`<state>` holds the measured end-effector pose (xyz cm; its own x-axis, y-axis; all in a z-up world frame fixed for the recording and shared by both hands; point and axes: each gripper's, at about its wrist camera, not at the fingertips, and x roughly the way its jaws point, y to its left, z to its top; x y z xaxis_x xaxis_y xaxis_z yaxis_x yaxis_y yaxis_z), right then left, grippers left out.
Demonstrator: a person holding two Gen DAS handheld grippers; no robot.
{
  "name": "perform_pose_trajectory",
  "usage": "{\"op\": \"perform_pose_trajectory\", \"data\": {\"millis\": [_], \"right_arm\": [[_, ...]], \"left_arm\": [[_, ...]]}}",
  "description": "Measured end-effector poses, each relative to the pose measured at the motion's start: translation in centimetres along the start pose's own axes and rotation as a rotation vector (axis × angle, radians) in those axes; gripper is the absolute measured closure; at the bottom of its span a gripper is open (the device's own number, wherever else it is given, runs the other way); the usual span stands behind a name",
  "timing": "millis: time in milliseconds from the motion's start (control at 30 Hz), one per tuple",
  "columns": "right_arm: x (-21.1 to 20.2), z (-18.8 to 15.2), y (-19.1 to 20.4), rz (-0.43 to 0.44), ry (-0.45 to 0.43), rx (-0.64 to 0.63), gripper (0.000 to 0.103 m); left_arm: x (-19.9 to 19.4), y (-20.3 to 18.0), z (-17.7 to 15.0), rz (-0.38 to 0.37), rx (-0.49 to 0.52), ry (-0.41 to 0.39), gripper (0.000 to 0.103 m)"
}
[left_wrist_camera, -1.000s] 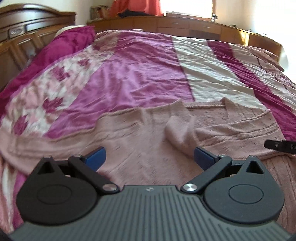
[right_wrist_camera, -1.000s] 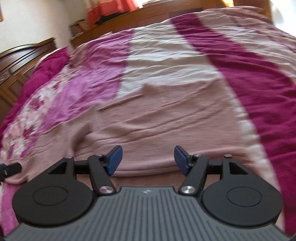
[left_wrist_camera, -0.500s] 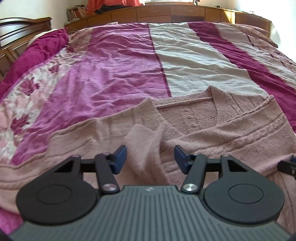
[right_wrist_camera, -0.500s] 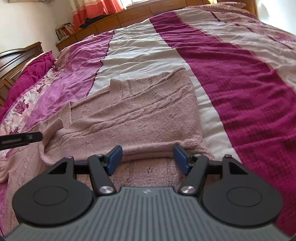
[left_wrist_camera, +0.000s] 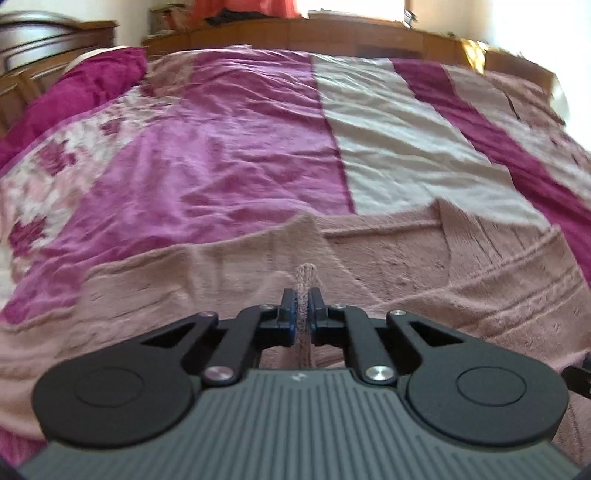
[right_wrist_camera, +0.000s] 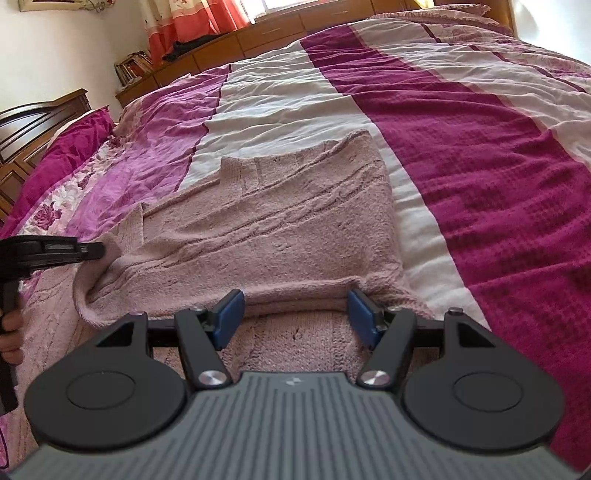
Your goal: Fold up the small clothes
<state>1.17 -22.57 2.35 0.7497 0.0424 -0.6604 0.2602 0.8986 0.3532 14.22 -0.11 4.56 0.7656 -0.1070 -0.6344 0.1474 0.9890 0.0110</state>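
A dusty pink knit cardigan [left_wrist_camera: 461, 273] lies spread on the bed, its right half folded over. My left gripper [left_wrist_camera: 303, 306] is shut on a raised fold of the cardigan's knit. In the right wrist view the cardigan [right_wrist_camera: 280, 229] fills the near middle. My right gripper [right_wrist_camera: 295, 314] is open, its blue pads on either side of the folded hem, just above the fabric. The left gripper [right_wrist_camera: 51, 251] shows at the left edge of the right wrist view, with a hand below it.
The bed carries a striped bedspread [right_wrist_camera: 461, 147] in magenta, white and purple. A magenta pillow [left_wrist_camera: 74, 92] and wooden headboard [left_wrist_camera: 29, 44] are at the left. Wooden cabinets [left_wrist_camera: 332, 33] run along the far side under orange curtains [right_wrist_camera: 192, 18].
My left gripper has closed from open onto a fold of the cardigan. My right gripper has stayed open at the folded hem, and the view has steadied.
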Motion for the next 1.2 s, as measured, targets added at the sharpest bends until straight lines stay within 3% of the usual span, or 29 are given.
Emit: {"op": "perform_pose_trajectory", "data": {"millis": [233,300,367,567,900,933,1033,1067,1200], "right_arm": [[-0.3,0.3,-0.3,0.005,0.003,0.04,0.034],[-0.7,0.4,-0.6,0.015,0.008,0.077,0.034],[-1.2,0.4,-0.9,0.021,0.012,0.107,0.034],[-2.7,-0.2,-2.7,0.041,0.014,0.223,0.034],[-1.1,0.3,-5.4,0.105,-0.025,0.451,0.035],[-0.9,0.4,-5.5,0.106,-0.028,0.462,0.04],[-0.5,0.7,-5.8,0.06,-0.024,0.468,0.086],[-0.5,0.6,-6.1,0.061,-0.035,0.489,0.092],[-1.5,0.3,-6.4,0.006,-0.093,0.486,0.093]], "left_arm": [[-2.2,4.3,-2.3,0.058,-0.123,0.019,0.091],[-2.6,5.2,-3.2,0.056,-0.148,0.031,0.086],[-2.9,5.8,-3.9,0.062,-0.164,0.045,0.076],[-3.6,6.8,-5.2,0.068,-0.193,0.067,0.067],[-6.6,7.3,-5.3,0.051,-0.234,0.001,0.062],[-6.8,7.4,-5.2,0.047,-0.238,-0.008,0.062],[-6.7,7.2,-4.9,0.033,-0.236,-0.018,0.062],[-6.5,7.1,-4.8,0.032,-0.229,-0.016,0.062],[-5.2,6.7,-5.1,0.054,-0.208,0.009,0.062]]}}
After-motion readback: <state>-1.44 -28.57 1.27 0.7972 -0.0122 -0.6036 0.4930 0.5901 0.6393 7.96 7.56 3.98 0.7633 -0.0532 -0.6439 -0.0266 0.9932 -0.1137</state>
